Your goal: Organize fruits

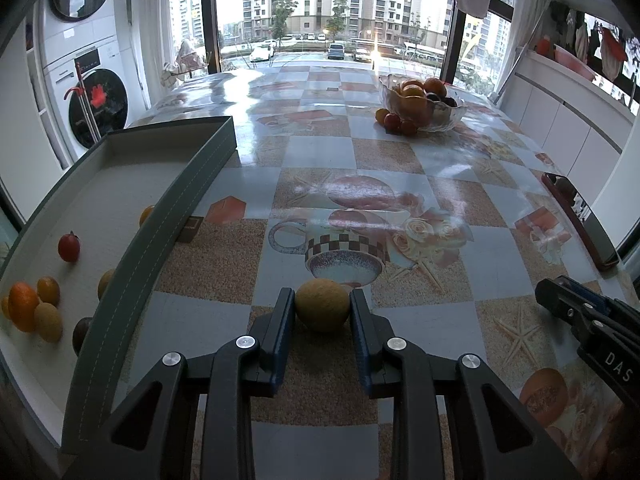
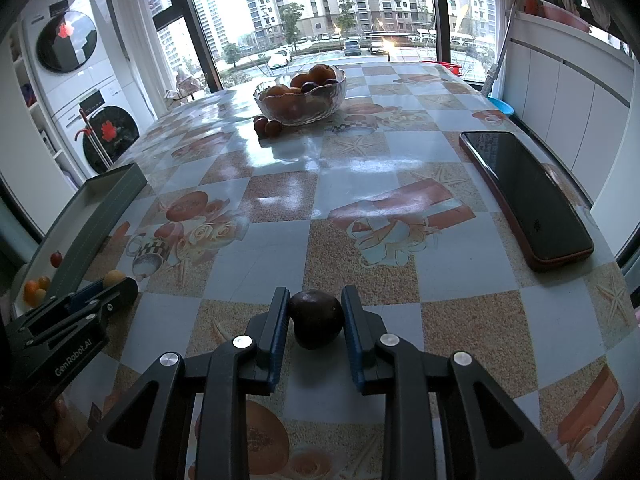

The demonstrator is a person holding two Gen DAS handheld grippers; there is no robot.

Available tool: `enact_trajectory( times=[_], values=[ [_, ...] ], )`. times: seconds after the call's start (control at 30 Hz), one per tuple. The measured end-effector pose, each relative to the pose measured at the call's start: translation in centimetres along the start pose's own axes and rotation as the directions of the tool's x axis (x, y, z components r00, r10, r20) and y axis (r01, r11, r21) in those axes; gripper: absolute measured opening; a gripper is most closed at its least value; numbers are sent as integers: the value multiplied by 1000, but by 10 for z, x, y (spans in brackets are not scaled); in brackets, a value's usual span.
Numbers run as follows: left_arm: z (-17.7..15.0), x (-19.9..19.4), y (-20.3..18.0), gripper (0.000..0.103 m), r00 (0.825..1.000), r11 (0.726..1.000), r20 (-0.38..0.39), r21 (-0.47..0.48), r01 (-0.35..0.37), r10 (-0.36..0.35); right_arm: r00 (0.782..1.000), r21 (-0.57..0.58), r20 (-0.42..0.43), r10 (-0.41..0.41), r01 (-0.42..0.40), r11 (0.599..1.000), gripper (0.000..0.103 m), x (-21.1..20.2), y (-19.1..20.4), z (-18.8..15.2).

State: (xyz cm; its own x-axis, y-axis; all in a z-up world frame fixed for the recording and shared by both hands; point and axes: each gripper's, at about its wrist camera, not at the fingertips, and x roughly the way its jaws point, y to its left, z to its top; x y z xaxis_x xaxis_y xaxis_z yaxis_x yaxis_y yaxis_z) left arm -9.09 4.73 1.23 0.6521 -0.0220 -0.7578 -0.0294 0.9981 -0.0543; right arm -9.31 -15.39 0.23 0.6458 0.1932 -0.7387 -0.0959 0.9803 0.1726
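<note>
The left tongs (image 1: 322, 312) are clamping a yellow fruit (image 1: 322, 309) between their blue pads, the fruit sitting low over the checkered bench (image 1: 400, 152). The right tongs (image 2: 316, 314) are gripping a dark fruit (image 2: 317, 313) the same way, close above the bench. A grey tray (image 1: 168, 216) is lying at the left edge of the bench, just beside the left tongs, and is holding small fruits: a red one (image 1: 69, 246), an orange one (image 1: 23, 306) and several yellowish ones. A glass bowl (image 2: 300, 96) is standing at the far end, well apart from both tongs, piled with oranges and dark fruit, with a few small red fruits (image 2: 267, 126) lying on the bench against it. A phone (image 2: 524, 196) is lying along the right side.
</note>
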Motion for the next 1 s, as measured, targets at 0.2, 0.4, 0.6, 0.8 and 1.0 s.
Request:
enact_trajectory(
  times=[0.2, 0.4, 0.6, 0.8, 1.0],
  values=[
    [-1, -1, 0, 29, 1000, 1000, 0, 4, -4, 4, 1000, 0, 0, 0, 0, 1000, 29, 0, 1, 0],
    [-1, -1, -1, 29, 1000, 1000, 1, 4, -3, 3, 1000, 1, 0, 1, -1, 1000, 29, 0, 1, 0],
    [-1, -1, -1, 29, 1000, 1000, 1, 4, -4, 4, 1000, 1, 0, 1, -1, 1000, 29, 0, 1, 0],
    [-1, -1, -1, 29, 1000, 1000, 1, 3, -3, 3, 1000, 1, 0, 1, -1, 1000, 29, 0, 1, 0],
    [-1, -1, -1, 29, 1000, 1000, 1, 3, -3, 3, 1000, 1, 0, 1, -1, 1000, 29, 0, 0, 0]
  ],
)
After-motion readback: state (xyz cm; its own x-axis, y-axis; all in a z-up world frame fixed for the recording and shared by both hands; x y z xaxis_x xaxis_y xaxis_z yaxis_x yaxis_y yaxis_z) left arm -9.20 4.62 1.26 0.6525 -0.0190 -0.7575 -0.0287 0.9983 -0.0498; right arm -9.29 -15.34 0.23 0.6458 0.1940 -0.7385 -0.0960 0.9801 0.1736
